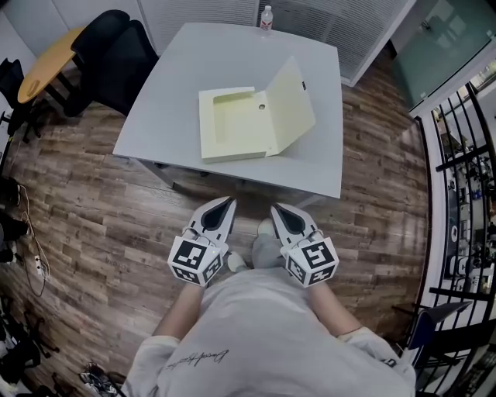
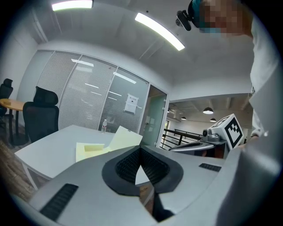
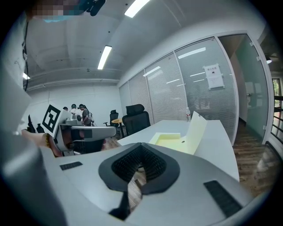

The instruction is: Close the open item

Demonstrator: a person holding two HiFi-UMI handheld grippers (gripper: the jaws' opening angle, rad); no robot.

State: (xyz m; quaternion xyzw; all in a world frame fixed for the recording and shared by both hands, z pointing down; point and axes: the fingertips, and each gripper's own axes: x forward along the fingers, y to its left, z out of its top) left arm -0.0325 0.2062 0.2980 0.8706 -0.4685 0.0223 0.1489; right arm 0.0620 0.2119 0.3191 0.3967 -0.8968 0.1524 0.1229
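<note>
A pale yellow file box (image 1: 232, 128) lies open on the grey table (image 1: 318, 167), its lid (image 1: 291, 101) standing tilted up on the right side. Both grippers are held close to my body, below the table's near edge and apart from the box. My left gripper (image 1: 223, 206) and right gripper (image 1: 279, 211) point toward the table, each with its jaws together and nothing between them. The box (image 2: 90, 150) shows ahead past the shut tips of the left gripper (image 2: 140, 149). It also shows as the box (image 3: 170, 140) beyond the right gripper (image 3: 140, 145).
A water bottle (image 1: 266, 17) stands at the table's far edge. Black office chairs (image 1: 116, 58) and a round wooden table (image 1: 45, 63) are at the far left. A black railing (image 1: 465, 163) runs along the right. Several people (image 3: 79, 112) stand far off.
</note>
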